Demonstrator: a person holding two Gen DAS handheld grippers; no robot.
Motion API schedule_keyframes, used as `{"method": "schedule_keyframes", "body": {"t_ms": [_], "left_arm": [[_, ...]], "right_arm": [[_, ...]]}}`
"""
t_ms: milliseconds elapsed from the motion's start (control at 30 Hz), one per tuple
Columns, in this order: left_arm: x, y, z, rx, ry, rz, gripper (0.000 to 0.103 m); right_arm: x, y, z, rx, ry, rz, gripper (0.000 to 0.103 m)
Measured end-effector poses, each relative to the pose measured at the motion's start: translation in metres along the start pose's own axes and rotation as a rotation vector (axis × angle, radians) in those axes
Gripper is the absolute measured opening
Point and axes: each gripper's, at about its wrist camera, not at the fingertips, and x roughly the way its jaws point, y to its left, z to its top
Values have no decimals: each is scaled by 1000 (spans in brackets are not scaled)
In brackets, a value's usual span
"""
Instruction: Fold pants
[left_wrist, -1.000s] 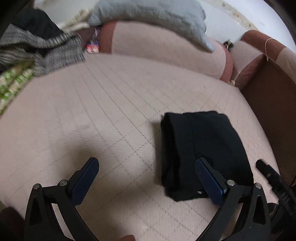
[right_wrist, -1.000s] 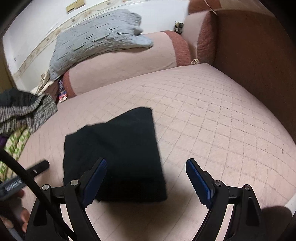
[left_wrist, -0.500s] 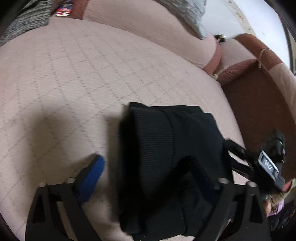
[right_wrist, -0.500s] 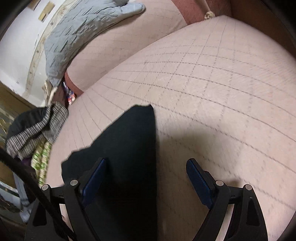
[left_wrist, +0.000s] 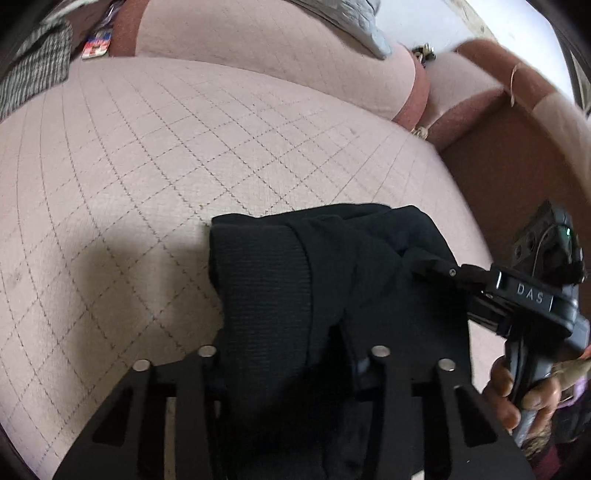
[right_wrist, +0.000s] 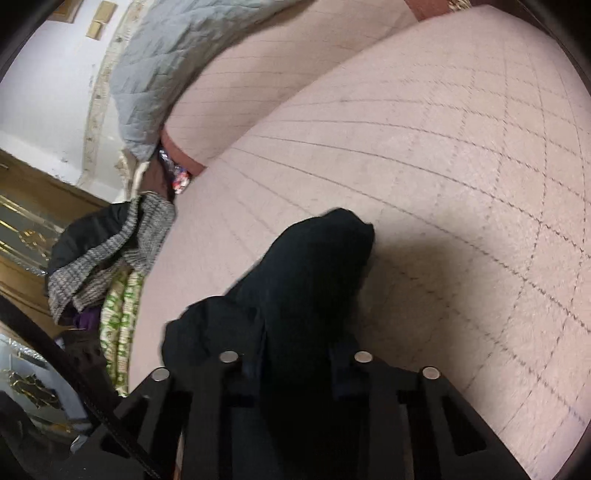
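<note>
Each view looks out from its own claw, forward along the fingers and steeply down at the sofa seat (left_wrist: 155, 177), very close. The left view faces the backrest (left_wrist: 266, 48), with the right claw (left_wrist: 424, 267) entering from its right edge. Both share the pants (left_wrist: 295, 280), the grey quilt (right_wrist: 184, 62) and the clothes pile (right_wrist: 107, 258).

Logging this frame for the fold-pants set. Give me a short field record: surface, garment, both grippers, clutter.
surface: pink quilted sofa seat
garment: black pants, folded into a compact bundle on the seat
left gripper: jaws just closed, shut on the pants' near edge
right gripper: jaws just closed, shut on the pants
clutter: clothes pile at the seat's far left; grey pillow on the backrest
</note>
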Motion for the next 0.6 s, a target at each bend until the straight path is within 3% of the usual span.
{"method": "schedule_keyframes", "body": {"t_ms": [300,600], "left_arm": [[-13,2,33,-31,-43,-49,34],[14,13,96,-64,-46,-50,34]], "right_arm": [[-18,70,22,-136,-49,32,22],[8,52,80,-63,-54,-21,22]]}}
